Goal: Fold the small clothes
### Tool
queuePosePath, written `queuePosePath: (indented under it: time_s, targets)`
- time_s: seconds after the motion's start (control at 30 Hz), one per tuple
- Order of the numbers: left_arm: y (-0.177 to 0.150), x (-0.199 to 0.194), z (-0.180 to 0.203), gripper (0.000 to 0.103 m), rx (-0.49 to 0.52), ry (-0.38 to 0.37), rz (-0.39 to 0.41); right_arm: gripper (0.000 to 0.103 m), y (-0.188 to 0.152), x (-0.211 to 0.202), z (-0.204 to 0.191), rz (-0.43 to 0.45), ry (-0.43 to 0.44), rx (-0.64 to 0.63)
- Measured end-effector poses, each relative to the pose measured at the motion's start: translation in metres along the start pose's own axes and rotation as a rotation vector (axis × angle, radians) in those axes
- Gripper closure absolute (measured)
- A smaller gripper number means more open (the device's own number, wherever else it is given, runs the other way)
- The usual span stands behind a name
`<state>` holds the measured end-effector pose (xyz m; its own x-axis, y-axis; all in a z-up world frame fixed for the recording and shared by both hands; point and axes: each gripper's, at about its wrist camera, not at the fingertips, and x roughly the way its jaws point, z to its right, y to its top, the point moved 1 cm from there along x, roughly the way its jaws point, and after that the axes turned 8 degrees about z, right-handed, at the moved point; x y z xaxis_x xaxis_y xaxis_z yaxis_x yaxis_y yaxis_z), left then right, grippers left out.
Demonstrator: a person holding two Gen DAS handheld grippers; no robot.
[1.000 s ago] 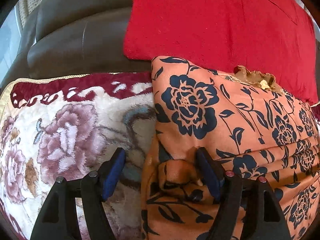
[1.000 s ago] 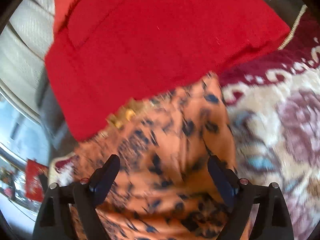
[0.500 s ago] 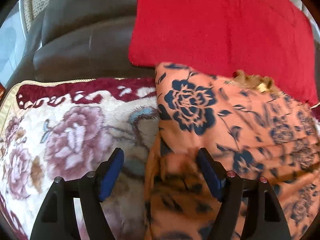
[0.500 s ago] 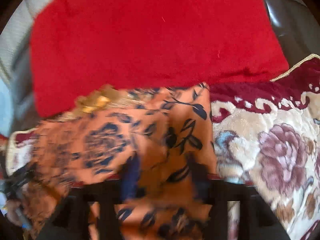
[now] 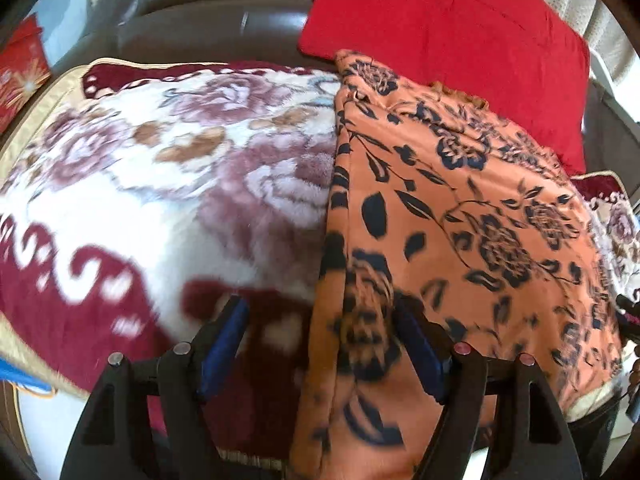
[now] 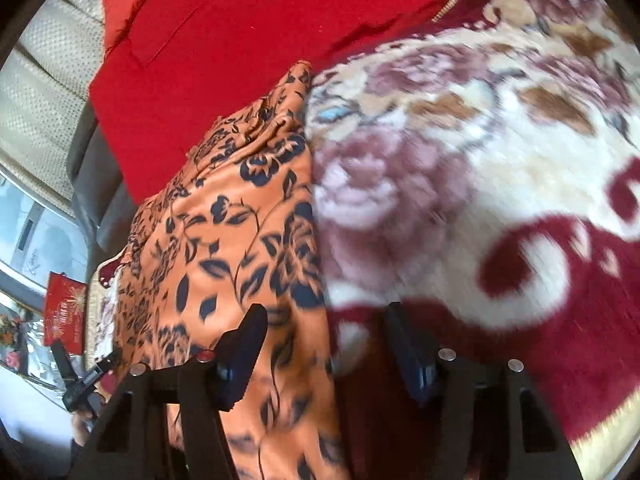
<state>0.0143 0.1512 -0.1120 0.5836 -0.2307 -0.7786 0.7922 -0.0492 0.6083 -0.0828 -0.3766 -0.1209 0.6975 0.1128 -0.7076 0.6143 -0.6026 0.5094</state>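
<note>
An orange garment with a dark blue flower print lies folded on a plush floral blanket. It also shows in the right wrist view, left of the blanket. My left gripper is open and straddles the garment's left folded edge near its front end; nothing is clamped. My right gripper is open over the garment's right edge, where it meets the blanket. The near end of the garment hangs toward me, blurred.
A red cushion leans on the dark leather sofa back behind the garment. It also shows in the right wrist view. A red printed box stands at the far left. The left gripper's tip shows at the lower left.
Both grippers have pulled back toward the near edge of the blanket. The garment now lies flatter and longer, its lumpy near fold smoothed. The right gripper swung over to the garment's right edge.
</note>
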Motion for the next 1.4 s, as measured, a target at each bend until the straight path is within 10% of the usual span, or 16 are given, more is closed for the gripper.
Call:
queuePosePath:
  time_s: [0.37, 0.57, 0.73, 0.87, 0.93, 0.97, 1.0, 1.17, 1.4]
  targets:
    - [-0.042, -0.014, 0.004, 0.026, -0.031, -0.068, -0.096, 0.041, -0.032, -0.012, -0.008, -0.124, 0.152, -0.055]
    - [-0.042, -0.016, 0.003, 0.094, -0.025, -0.066, -0.102, 0.075, -0.034, -0.008, -0.012, -0.166, 0.114, -0.073]
    - [-0.043, -0.019, 0.003, 0.09, -0.037, -0.068, -0.096, 0.073, -0.038, -0.005, -0.002, -0.144, 0.127, -0.022]
    - [-0.045, -0.018, 0.009, 0.059, -0.029, -0.112, -0.099, 0.071, -0.039, -0.005, -0.005, -0.163, 0.127, -0.046]
    - [-0.047, -0.019, 0.015, 0.07, 0.016, -0.07, -0.096, 0.073, -0.039, -0.002, -0.006, -0.177, 0.116, -0.053]
    - [-0.045, -0.019, 0.016, 0.097, 0.028, -0.062, -0.098, 0.077, -0.039, -0.001, -0.007, -0.185, 0.113, -0.055]
    - [-0.041, -0.023, 0.014, 0.097, 0.011, -0.093, -0.092, 0.095, -0.037, -0.002, -0.009, -0.196, 0.125, -0.053]
    - [-0.012, -0.082, -0.009, 0.098, -0.114, -0.2, 0.064, 0.096, -0.016, -0.045, -0.018, -0.085, 0.234, -0.003]
    - [-0.027, -0.055, -0.02, 0.097, -0.128, -0.143, -0.035, 0.096, -0.031, -0.026, 0.0, -0.156, 0.207, 0.037]
